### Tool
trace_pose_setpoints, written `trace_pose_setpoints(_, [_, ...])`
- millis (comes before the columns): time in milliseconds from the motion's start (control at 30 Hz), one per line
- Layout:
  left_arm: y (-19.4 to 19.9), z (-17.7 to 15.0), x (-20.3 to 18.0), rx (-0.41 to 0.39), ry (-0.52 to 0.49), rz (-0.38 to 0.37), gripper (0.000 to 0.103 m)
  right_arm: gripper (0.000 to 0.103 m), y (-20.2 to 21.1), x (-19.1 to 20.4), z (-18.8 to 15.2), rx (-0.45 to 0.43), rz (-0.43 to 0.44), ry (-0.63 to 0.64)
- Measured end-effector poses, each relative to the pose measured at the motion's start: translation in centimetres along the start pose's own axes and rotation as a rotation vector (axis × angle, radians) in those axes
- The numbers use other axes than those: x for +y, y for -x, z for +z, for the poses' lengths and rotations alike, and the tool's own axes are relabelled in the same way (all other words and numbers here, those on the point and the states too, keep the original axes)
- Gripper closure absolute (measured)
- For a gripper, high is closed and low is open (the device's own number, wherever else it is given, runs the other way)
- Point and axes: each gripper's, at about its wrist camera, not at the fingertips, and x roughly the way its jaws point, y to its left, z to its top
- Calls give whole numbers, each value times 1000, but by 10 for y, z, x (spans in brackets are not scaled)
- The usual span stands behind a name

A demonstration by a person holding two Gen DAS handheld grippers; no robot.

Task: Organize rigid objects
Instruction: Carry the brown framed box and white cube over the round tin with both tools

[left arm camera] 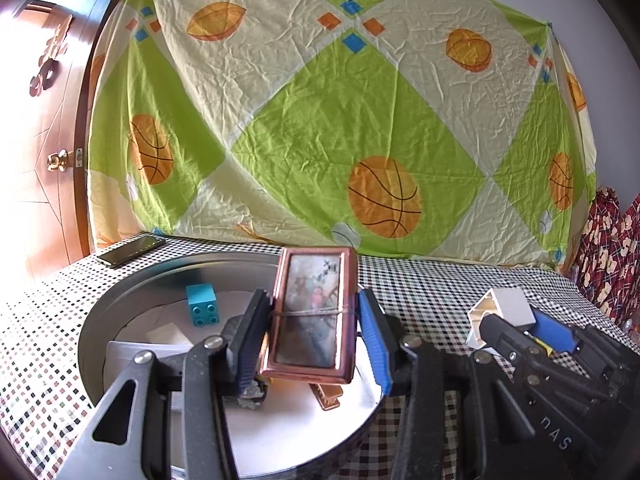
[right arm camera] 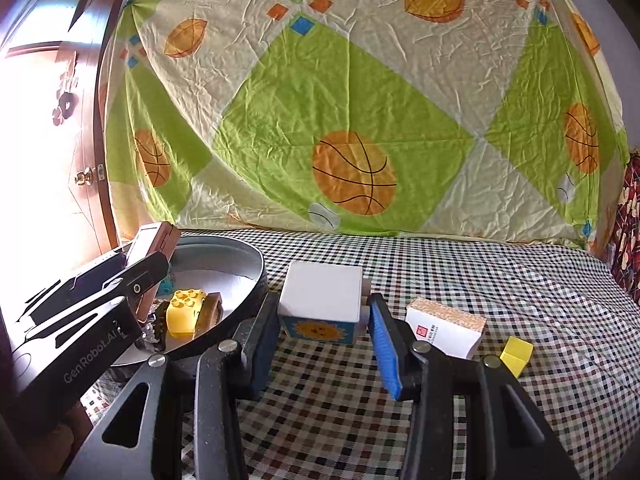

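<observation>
Left wrist view: left tool [left arm camera: 314,334] clamps a stiff, glossy, slippery copper case [left arm camera: 311,312] by its long edges above the tray [left arm camera: 96,320]; right tool [right arm camera: 324,338] grips a white block [right arm camera: 320,292].

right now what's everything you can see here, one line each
round tray: 1, grey metal, left on the table
picture frame: 1, copper brown, held upright over the tray
teal brick: 1, teal, inside the tray at the back
yellow brick: 1, yellow, inside the tray
white cube: 1, white with a sun picture on its front, held over the cloth right of the tray
small box: 1, white with a speckled tan top, on the cloth right of the cube
yellow block: 1, yellow, right of the small box
phone: 1, dark, far left table corner
checked cloth: 1, black and white, covers the table
sheet: 1, green and cream with basketballs, behind
left hand-held gripper: 1, black, shut on the picture frame
right hand-held gripper: 1, black, shut on the white cube
</observation>
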Motion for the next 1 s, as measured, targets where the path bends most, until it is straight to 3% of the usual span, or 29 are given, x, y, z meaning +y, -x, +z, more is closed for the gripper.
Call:
trace_pose_setpoints(600, [5,3,30,-18,63,37,58,57,-2,23,1,-10,46,33])
trace_pose_setpoints(1000, [1,4,49,10,75,55,58,57,-7,32,2,-14,76,45])
